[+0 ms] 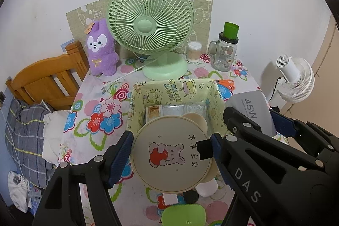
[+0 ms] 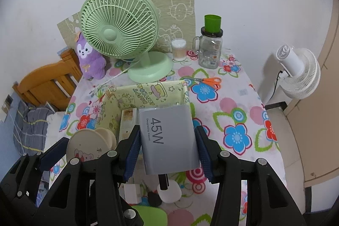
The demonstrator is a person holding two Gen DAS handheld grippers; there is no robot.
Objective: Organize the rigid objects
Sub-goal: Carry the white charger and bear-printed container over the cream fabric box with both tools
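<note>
My left gripper point(image 1: 171, 154) is clamped across the round cream case point(image 1: 171, 154) with the printed bunny, one pad on each side of its rim. My right gripper point(image 2: 168, 151) is clamped on the two side faces of the grey 45W box point(image 2: 169, 139), whose long axis runs away from me along the fingers.

Both loads are carried above the flowered surface point(image 2: 239, 115). The target, as I judge it, is the yellow fabric bin point(image 1: 175, 88), which lies directly ahead of and below both grippers, between them and the green fan point(image 1: 150, 27).

The bin already holds a flat packet point(image 1: 169, 110) along its floor. In the right wrist view, the box's far edge overlaps the bin's right half; in the left wrist view, the case overlaps the bin's near wall. Neither hand is clearly nearer.

The coming move is forward and down, each load on its own side of the bin.
</note>
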